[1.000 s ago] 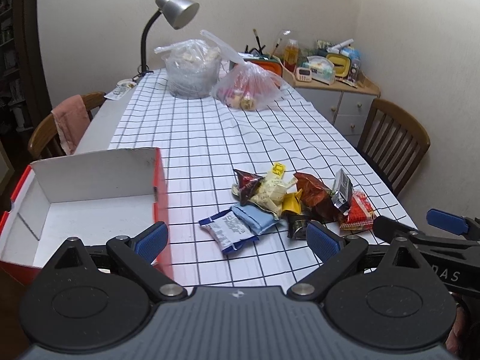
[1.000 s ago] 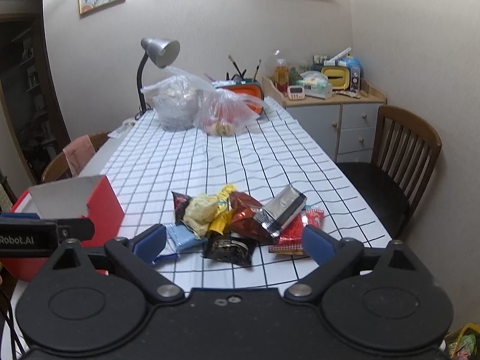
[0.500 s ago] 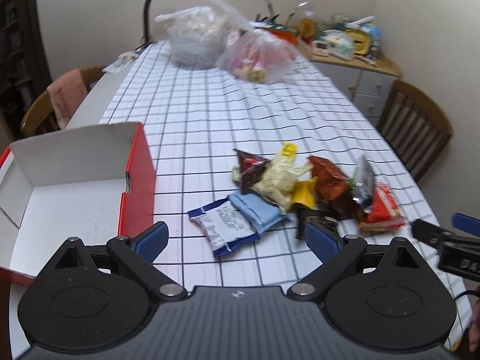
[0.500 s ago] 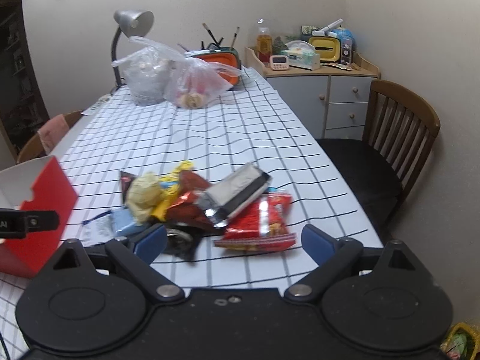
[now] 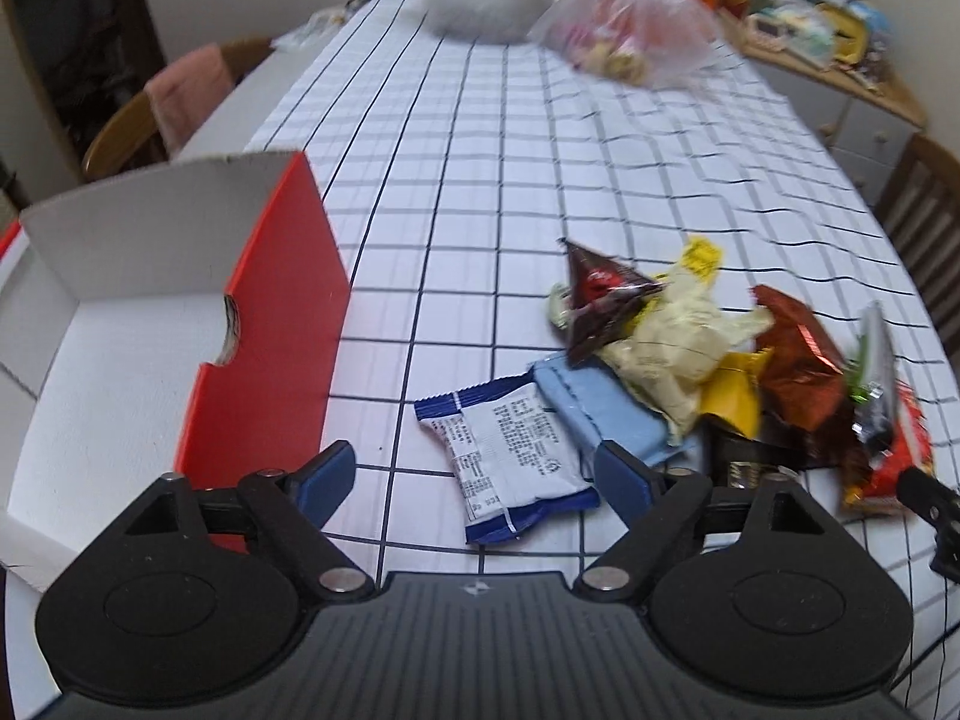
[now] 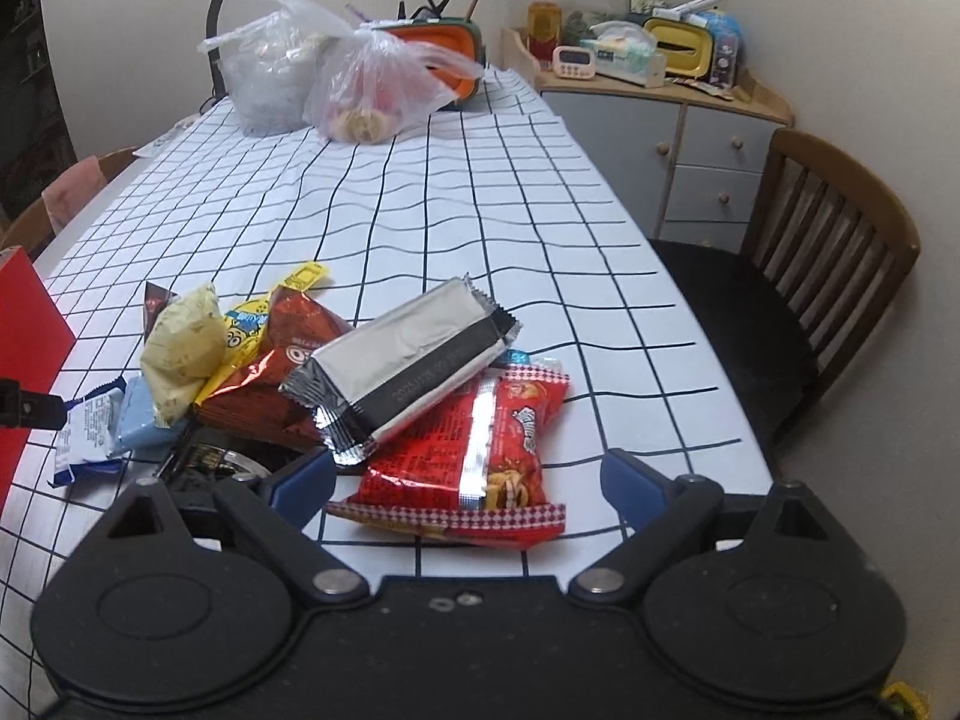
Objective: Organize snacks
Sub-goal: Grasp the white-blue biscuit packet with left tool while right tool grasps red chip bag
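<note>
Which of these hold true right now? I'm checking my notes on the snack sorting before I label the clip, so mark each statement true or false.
1. The red box is empty. True, as far as its visible white inside shows.
2. The silver packet lies under the red chip bag. False: it rests on top of the bag's far end.
3. The left gripper has its jaws open around the blue-and-white packet. True: the jaws have just been closing, but the pads do not press on it.
4. The right gripper is clamped on the chip bag. False: its jaws stand wide open beside it.
5. Both plastic bags sit beside the snack pile. False: they sit at the table's far end.
</note>
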A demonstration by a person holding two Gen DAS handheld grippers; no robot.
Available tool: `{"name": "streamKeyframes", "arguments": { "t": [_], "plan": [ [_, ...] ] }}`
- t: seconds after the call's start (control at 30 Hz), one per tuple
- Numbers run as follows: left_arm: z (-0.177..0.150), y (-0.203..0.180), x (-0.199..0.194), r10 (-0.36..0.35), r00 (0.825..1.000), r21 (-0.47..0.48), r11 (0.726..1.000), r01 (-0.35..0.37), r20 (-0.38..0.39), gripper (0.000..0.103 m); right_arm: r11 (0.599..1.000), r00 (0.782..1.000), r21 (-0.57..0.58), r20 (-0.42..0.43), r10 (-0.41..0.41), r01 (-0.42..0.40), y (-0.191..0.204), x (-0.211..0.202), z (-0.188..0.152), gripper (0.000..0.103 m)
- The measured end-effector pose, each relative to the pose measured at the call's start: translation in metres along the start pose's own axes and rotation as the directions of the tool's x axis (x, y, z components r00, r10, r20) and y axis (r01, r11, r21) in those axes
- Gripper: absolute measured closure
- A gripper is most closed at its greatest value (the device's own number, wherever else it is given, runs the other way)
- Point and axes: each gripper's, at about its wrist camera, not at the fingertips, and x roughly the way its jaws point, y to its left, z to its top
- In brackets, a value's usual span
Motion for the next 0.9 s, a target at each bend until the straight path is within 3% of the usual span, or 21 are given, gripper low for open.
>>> {"name": "streamKeyframes", "arguments": {
  "t": [0.4, 0.67, 0.77, 0.9],
  "plan": [
    [0.017, 0.003, 0.049, -0.008, 0.988, -0.124, 0.992, -0.011, -0.152, 0.019, 0.999, 0.999, -0.036, -0.038, 0.029, -0.030, 0.000, 0.024, 0.005, 0.008],
    [0.018, 0.004, 0.065, -0.007, 0.980, -0.181, 0.983, -0.030, -0.199, 0.022, 1.000, 0.999, -0.021, -0.049, 0.001, -0.002, 0.004, 0.037, 0.010, 0.008],
    [0.017, 0.002, 0.065, 0.001, 0.980, -0.174, 0.984, -0.037, -0.201, 0.024, 0.999, 0.997, -0.037, -0.071, -0.003, 0.000, 0.009, 0.042, 0.010, 0.018],
    [0.017, 0.002, 0.064, 0.014, 0.980, -0.172, 0.984, -0.049, -0.200, 0.029, 0.999, 0.997, -0.049, -0.080, -0.007, 0.003, 0.011, 0.043, 0.008, 0.021]
  ]
}}
